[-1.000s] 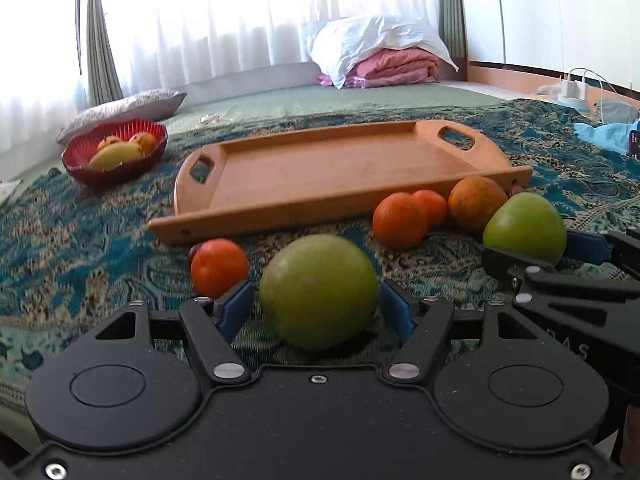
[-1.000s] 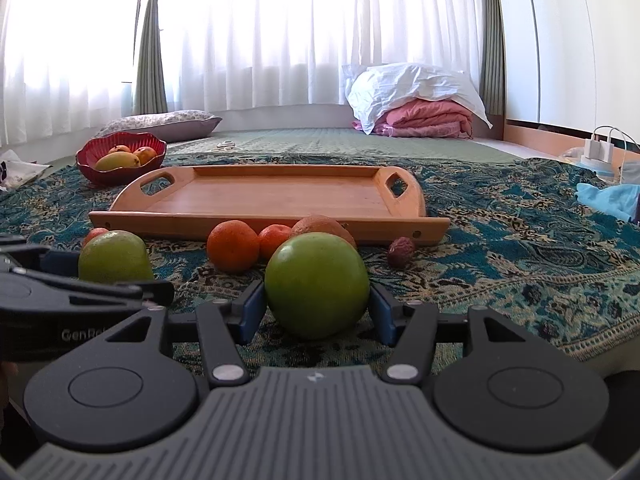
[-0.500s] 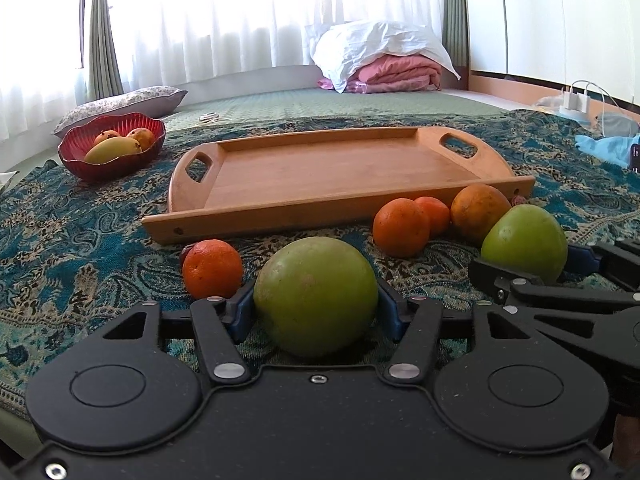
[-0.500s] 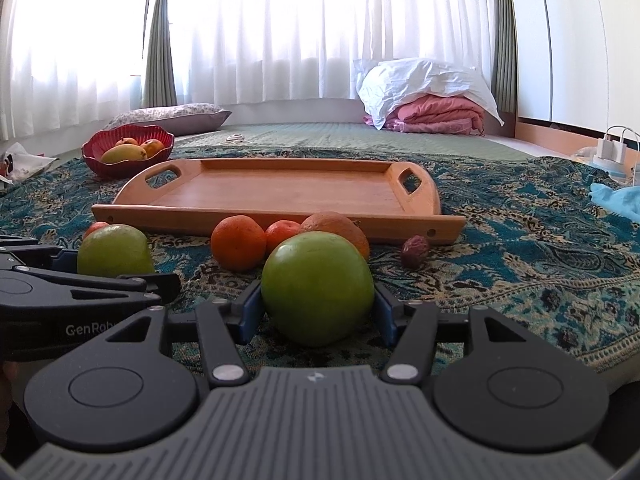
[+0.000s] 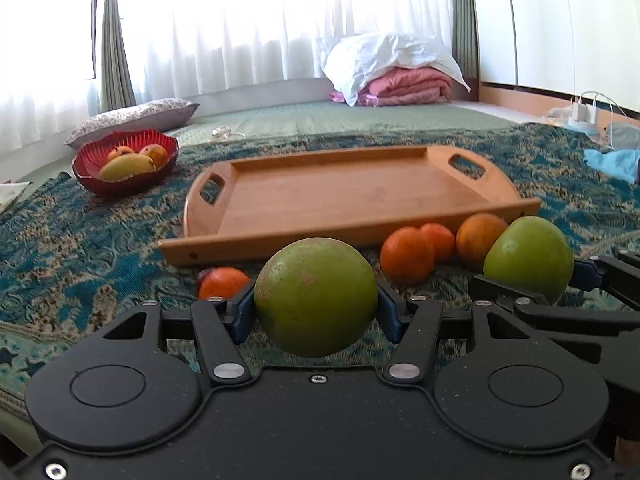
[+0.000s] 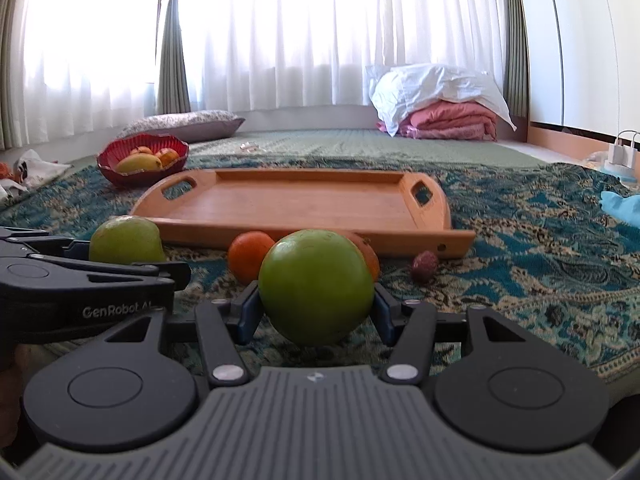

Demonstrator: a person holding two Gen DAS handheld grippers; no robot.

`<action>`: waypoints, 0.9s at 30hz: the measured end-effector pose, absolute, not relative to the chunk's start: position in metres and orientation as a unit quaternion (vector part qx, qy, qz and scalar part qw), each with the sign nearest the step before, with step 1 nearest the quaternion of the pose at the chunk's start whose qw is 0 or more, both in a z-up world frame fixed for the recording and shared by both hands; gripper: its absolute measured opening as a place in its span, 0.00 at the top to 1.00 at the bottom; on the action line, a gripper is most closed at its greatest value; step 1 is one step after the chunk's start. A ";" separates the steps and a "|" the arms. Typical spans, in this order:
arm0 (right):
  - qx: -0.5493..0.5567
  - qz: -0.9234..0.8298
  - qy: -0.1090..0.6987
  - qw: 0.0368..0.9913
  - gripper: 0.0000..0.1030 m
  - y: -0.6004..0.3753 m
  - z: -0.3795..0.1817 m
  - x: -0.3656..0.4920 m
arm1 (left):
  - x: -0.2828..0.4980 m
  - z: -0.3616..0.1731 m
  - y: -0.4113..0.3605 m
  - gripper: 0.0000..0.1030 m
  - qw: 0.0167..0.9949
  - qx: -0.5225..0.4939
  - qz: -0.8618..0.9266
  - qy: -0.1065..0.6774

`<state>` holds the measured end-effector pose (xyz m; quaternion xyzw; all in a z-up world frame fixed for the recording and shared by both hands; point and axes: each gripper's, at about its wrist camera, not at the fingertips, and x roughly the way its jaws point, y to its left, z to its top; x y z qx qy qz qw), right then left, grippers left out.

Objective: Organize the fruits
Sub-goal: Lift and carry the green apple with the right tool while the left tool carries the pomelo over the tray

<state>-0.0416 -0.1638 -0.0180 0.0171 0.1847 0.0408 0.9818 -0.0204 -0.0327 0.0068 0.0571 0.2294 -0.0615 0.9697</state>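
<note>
- Your curtains (image 5: 240, 32) at 12 o'clock blow out white with daylight.
- Fisheye bends your edges; the foreground stays sharp, with soft shadows under the fruit.

Both wrist cameras sit low behind their own fingers, facing forward across the patterned cloth (image 5: 80, 248) toward the wooden tray (image 5: 344, 196). Left camera sits left; the 2 views share tray, red bowl (image 6: 140, 168), curtains.

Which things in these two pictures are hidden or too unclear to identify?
- Left wrist view: the orange fruit beside the left gripper is half covered by a finger.
- Right wrist view: the round green fruit in the right gripper covers most of an orange fruit.
- Small dark fruit: too small to identify.
</note>
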 end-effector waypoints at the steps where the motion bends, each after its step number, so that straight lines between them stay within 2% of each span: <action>1: 0.021 0.043 0.181 0.982 0.43 -0.165 -0.016 -0.042 | -0.020 0.010 -0.032 0.45 0.970 0.056 -0.062 0.226; 13: 0.032 0.046 0.158 0.986 0.43 -0.170 0.010 -0.032 | -0.009 0.041 -0.031 0.45 0.977 0.063 -0.054 0.198; 27: 0.070 0.012 0.216 0.974 0.43 -0.203 0.029 0.042 | 0.057 0.059 -0.018 0.45 0.970 0.054 -0.042 0.232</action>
